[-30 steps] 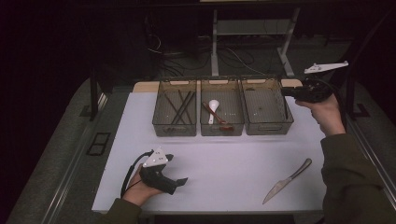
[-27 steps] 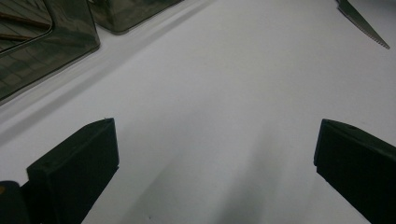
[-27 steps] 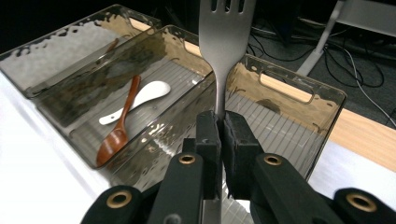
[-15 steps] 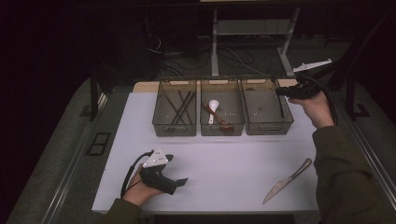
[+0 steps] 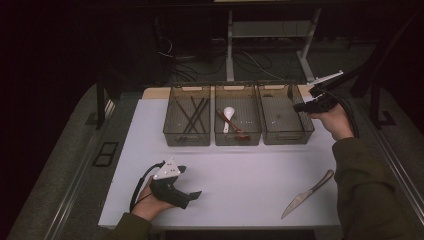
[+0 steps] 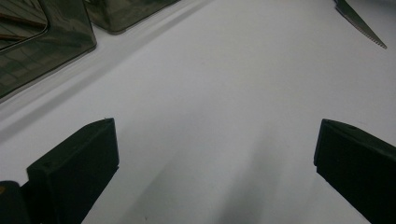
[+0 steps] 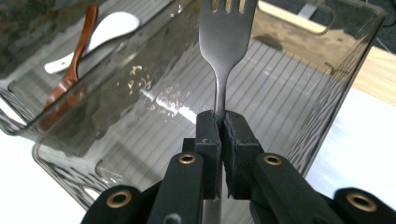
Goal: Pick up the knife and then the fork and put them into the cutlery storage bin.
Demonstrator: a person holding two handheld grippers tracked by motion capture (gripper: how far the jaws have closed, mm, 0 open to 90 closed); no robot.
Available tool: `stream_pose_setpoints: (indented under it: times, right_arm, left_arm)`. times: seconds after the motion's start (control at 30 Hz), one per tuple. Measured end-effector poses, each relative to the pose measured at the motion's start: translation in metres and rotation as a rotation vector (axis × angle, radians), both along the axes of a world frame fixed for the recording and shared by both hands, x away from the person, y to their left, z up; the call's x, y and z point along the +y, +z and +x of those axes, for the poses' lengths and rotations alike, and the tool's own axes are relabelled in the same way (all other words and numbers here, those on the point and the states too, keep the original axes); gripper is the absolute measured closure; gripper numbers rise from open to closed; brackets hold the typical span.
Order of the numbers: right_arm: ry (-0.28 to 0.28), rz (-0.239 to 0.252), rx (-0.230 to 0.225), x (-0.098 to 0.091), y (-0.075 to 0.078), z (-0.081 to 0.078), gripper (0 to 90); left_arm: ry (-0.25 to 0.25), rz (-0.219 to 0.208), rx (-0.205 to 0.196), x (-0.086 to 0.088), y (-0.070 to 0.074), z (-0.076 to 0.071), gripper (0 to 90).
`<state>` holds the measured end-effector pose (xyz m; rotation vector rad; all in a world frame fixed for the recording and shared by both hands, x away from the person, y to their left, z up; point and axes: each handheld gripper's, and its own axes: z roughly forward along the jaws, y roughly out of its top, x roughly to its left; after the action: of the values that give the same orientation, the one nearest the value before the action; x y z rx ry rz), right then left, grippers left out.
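— Three bins point(image 5: 238, 136) in a row, and the right gripper point(image 7: 222, 122) has its jaws pinched on a fork point(image 7: 225, 42), tines forward, held over the rightmost bin point(image 5: 285, 136).

— So it's sorting cutlery, I'd say, with the drop next?

— Likely: lower it inside the walls, then let go. The left gripper point(image 6: 212, 154) rests on the tabletop point(image 5: 240, 175), jaws wide and empty. A knife point(image 5: 306, 195) lies near the front right edge, probably next.

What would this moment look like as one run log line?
right tool: shut on fork, over right bin | left tool: open, resting on table | knife: on table
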<state>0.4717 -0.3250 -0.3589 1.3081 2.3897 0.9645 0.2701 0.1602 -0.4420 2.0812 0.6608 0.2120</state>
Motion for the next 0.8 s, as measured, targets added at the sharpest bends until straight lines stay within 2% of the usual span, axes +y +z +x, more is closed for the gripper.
stream_pose_setpoints:
  times: [0.07,0.23,0.8]
  right_arm:
    - [0.005,-0.005,0.013,0.001,-0.003,0.001,84.3]
    - [0.007,-0.052,0.04,0.002,-0.014,0.003,84.3]
    - [0.047,-0.108,0.114,0.018,-0.033,0.015,84.2]
  left_arm:
    - [-0.001,0.0,0.0,0.0,0.0,0.0,0.0]
    - [0.0,-0.001,-0.001,0.0,0.0,0.0,0.0]
    - [-0.002,-0.001,0.002,0.0,0.0,0.0,0.0]
